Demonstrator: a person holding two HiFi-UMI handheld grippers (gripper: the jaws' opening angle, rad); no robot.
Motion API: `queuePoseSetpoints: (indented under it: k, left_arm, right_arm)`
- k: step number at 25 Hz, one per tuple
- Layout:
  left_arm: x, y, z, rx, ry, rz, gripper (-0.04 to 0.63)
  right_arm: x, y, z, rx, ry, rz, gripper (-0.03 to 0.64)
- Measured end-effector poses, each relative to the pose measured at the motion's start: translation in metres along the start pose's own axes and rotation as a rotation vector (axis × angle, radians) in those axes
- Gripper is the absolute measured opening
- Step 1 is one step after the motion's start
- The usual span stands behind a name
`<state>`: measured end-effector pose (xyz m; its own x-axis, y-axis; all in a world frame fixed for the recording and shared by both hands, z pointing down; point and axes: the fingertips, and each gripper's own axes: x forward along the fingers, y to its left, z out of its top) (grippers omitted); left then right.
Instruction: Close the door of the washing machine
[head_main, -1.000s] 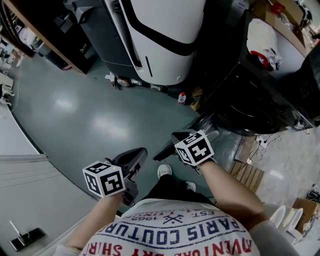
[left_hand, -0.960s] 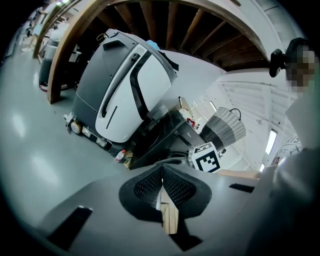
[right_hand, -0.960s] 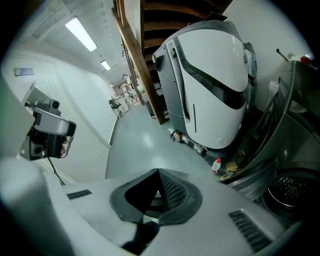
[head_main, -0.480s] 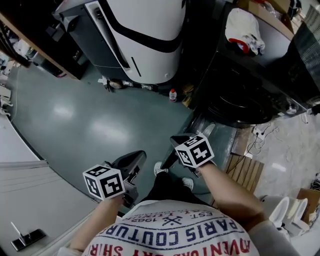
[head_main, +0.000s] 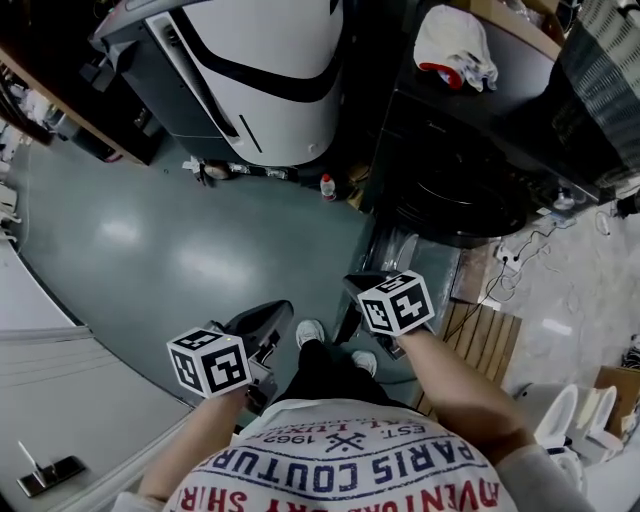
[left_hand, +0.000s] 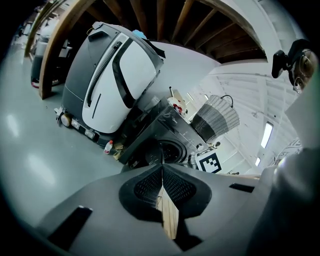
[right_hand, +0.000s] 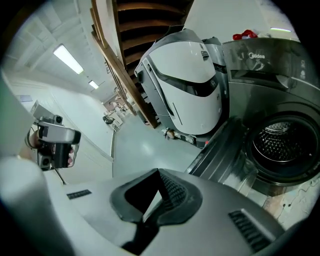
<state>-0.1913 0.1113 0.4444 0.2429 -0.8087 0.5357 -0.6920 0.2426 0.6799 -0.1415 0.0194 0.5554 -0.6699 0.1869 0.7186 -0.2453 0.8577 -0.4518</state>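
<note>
1. Left gripper (head_main: 278, 310): jaws clenched tip to tip in its own view (left_hand: 162, 172), nothing between them. It hangs low over the green-grey floor (head_main: 150, 230), well apart from the machine. You likely don't need it for this step; hold it clear of the door's swing.

2. Large white-and-grey unit (head_main: 260, 70): stands left of the washer. A small red-capped bottle (head_main: 327, 187) sits on the floor at its foot. Neither appears to lie in the door's path.

3. Right gripper (head_main: 348, 300): jaws also pressed together and empty (right_hand: 159, 175). It is the nearer tool, just short of the door, not touching it.

4. Door (head_main: 398, 250): open, swung out and away from the front. The right gripper view shows its inner face (right_hand: 220, 145) beside the bare drum opening (right_hand: 280, 142).
   - Leave the jaws closed and use them as a blunt pusher.
   - Set them against the outer face near the free edge, away from the hinge.
   - Sweep the door in an arc toward the opening.
   - Finish with a firm press so the latch catches.

5. Washing machine (head_main: 470, 150): a dark front-loader at upper right. A white-and-red cloth (head_main: 455, 45) lies on its top. No laundry shows hanging over the drum rim, but check before pressing home.
</note>
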Motion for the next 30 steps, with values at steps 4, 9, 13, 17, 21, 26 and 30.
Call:
queuePoseSetpoints:
  k: [4,9,13,17,21,26,30]
  left_arm:
    - [0.011,-0.015,-0.008,0.011,0.012,-0.005,0.028]
    - [0.024,-0.037,-0.016,0.028,0.02,-0.013,0.028]
    - [0.031,-0.051,-0.023,0.04,0.027,-0.015,0.028]
    - [0.038,-0.06,-0.032,0.048,0.036,-0.014,0.028]
    - [0.046,-0.074,-0.04,0.061,0.048,-0.015,0.028]
    - [0.053,-0.09,-0.043,0.092,0.058,-0.023,0.028]
    - [0.061,-0.099,-0.045,0.118,0.07,-0.035,0.028]
  right_arm:
    - [-0.016,-0.011,-0.012,-0.004,-0.009,-0.01,0.021]
    - [-0.028,-0.021,-0.023,-0.054,0.002,-0.04,0.021]
    - [-0.038,-0.028,-0.029,-0.064,-0.002,-0.047,0.021]
    - [-0.047,-0.038,-0.035,-0.078,-0.003,-0.054,0.021]
    - [-0.057,-0.048,-0.044,-0.15,0.013,-0.092,0.021]
    - [-0.071,-0.065,-0.051,-0.151,0.003,-0.123,0.021]
    - [-0.084,-0.078,-0.062,-0.117,-0.004,-0.144,0.021]
